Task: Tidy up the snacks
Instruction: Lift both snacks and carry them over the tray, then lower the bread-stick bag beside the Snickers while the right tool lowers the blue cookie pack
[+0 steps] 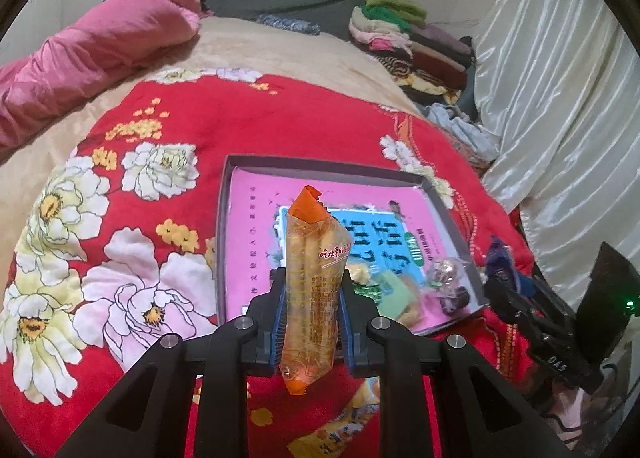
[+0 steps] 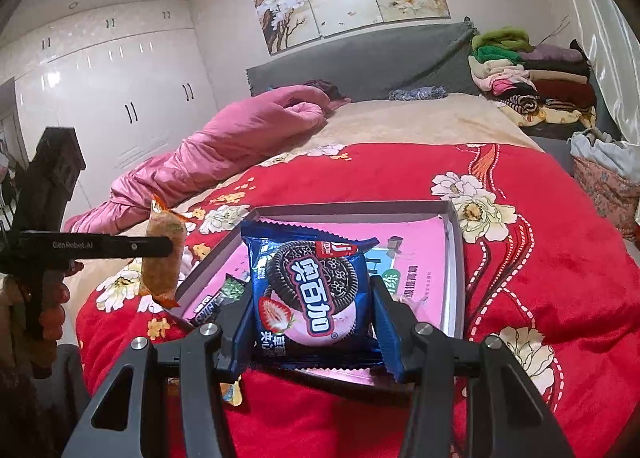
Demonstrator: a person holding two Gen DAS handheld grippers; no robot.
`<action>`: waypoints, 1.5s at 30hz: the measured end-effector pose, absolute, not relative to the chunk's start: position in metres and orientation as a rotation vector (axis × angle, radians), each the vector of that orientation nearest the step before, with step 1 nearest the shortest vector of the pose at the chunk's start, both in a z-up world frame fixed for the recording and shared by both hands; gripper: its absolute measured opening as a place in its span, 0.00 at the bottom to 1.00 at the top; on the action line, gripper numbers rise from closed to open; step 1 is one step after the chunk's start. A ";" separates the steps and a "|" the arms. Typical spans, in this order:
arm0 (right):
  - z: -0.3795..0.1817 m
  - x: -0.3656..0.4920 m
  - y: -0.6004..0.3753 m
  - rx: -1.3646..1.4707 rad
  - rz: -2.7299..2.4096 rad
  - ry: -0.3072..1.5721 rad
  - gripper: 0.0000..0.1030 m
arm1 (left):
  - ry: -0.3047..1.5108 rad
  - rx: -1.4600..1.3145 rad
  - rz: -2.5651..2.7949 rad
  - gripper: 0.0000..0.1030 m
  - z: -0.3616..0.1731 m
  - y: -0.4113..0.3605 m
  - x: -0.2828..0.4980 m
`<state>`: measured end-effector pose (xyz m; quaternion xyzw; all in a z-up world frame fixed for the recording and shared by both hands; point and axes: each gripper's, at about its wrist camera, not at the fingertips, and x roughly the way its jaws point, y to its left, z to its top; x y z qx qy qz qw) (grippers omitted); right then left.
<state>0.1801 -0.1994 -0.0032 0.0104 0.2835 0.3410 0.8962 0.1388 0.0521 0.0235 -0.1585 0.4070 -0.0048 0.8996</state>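
Note:
My left gripper (image 1: 313, 278) is shut on an orange-ended clear snack packet (image 1: 312, 298), held upright above the near edge of the pink-lined box tray (image 1: 256, 170); the packet also shows in the right wrist view (image 2: 162, 258). My right gripper (image 2: 314, 286) is shut on a blue Oreo strawberry packet (image 2: 312, 298), held over the near side of the same tray (image 2: 454, 242). Several small wrapped snacks (image 1: 444, 278) lie in the tray's near right corner. The right gripper also shows in the left wrist view (image 1: 500, 270) at the right.
The tray sits on a red flowered blanket (image 1: 160, 162) on a bed. A pink quilt (image 1: 80, 54) lies at the far left, folded clothes (image 1: 412, 42) at the far right. A yellow snack packet (image 1: 344, 426) lies on the blanket below my left gripper. White curtains (image 1: 560, 98) hang at right.

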 end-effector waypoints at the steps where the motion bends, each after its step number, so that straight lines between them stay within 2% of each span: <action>1: -0.003 0.181 -0.200 0.025 0.706 0.590 0.50 | 0.853 -0.332 -0.005 0.22 0.019 0.054 0.141; 23: -0.019 0.201 -0.192 0.002 0.664 0.668 0.50 | 0.926 -0.323 0.063 0.22 -0.019 0.064 0.162; 45: -0.034 0.205 -0.163 -0.120 0.679 0.703 0.51 | 0.950 -0.318 0.049 0.23 -0.026 0.058 0.167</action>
